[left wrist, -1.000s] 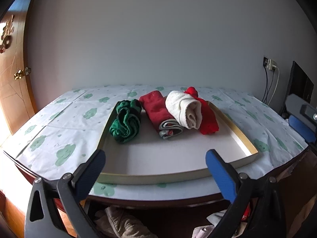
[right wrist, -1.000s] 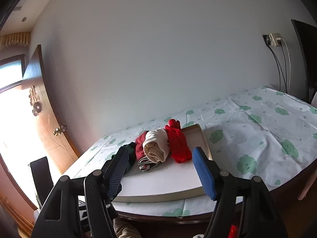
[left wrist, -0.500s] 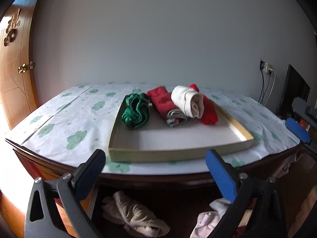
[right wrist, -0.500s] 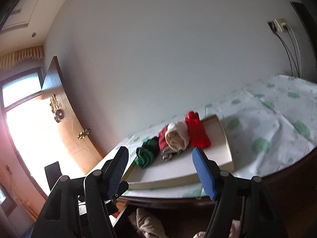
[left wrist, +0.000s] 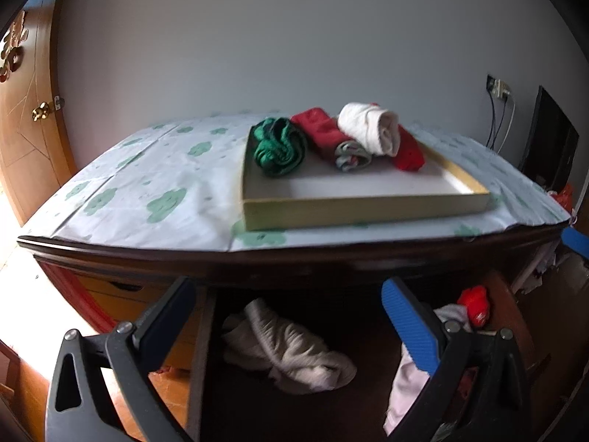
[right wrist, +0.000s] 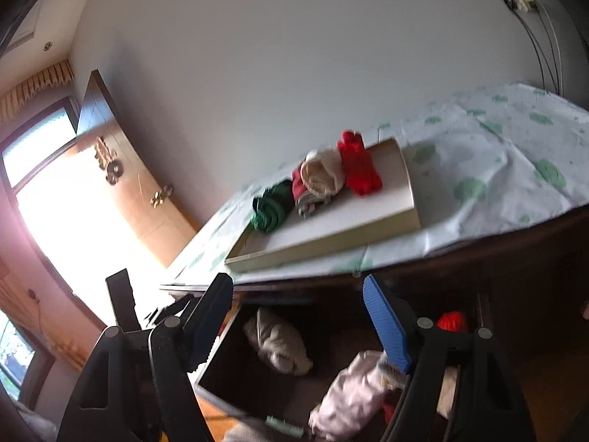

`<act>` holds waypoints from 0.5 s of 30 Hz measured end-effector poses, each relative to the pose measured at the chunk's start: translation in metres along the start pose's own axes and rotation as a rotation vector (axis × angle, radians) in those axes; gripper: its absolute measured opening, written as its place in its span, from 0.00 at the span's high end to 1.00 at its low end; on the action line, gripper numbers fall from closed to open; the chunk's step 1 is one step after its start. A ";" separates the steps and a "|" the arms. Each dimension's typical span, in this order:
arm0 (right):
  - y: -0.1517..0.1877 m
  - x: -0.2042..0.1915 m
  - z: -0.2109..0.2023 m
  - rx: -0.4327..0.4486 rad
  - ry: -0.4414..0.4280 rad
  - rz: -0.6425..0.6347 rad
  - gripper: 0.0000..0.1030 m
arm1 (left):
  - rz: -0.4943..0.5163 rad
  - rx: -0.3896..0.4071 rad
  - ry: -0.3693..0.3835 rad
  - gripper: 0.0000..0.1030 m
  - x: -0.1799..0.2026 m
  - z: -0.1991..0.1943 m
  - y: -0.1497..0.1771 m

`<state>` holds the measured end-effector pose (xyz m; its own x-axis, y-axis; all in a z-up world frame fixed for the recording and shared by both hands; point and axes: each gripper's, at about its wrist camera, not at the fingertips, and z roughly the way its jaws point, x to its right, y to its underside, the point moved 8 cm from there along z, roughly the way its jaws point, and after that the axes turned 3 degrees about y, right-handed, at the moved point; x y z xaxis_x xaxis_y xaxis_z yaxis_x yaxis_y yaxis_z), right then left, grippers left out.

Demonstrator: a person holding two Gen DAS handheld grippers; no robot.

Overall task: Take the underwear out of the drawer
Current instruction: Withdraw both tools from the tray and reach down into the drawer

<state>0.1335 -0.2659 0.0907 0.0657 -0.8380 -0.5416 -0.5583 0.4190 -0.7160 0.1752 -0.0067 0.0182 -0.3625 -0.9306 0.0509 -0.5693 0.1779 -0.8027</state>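
Under the dresser top, the open drawer (left wrist: pixel 200 350) (right wrist: pixel 221 346) holds a crumpled beige garment (left wrist: pixel 291 350) (right wrist: pixel 279 346), a pale pink one (left wrist: pixel 405 386) (right wrist: pixel 349 394) and a small red piece (left wrist: pixel 475 302) (right wrist: pixel 451 322). My left gripper (left wrist: pixel 287 291) stands open above the drawer's front, over the beige garment, with nothing between its fingers. My right gripper (right wrist: pixel 296 283) hangs above the drawer's right part; its jaws are opening and hold nothing. On top, a shallow tray (left wrist: pixel 360 210) (right wrist: pixel 324 243) carries a green roll (left wrist: pixel 279 147), a red-and-grey roll (left wrist: pixel 327 132), a white roll (left wrist: pixel 371 129) and a red roll (left wrist: pixel 408 154).
A cloth with green cloud prints (left wrist: pixel 165 184) covers the dresser top, and its dark front edge (left wrist: pixel 294 258) overhangs the drawer. A wooden door (left wrist: pixel 25 129) stands at the left. A wall socket with cables (left wrist: pixel 498 90) and a dark screen (left wrist: pixel 552 147) are at the right.
Both grippers have sunk and drawn back from the tabletop. The open drawer and its clothes have come into view below, and the tray now sits higher in both views.
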 end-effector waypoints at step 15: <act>0.029 -0.004 -0.003 -0.222 -0.034 -0.015 0.27 | 0.023 -0.203 -0.028 0.01 -0.005 0.019 0.041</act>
<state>0.1145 -0.2514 0.0735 0.1011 -0.8298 -0.5488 -0.7249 0.3164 -0.6119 0.1680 -0.0009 -0.0262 -0.3578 -0.9337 0.0152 -0.6991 0.2570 -0.6672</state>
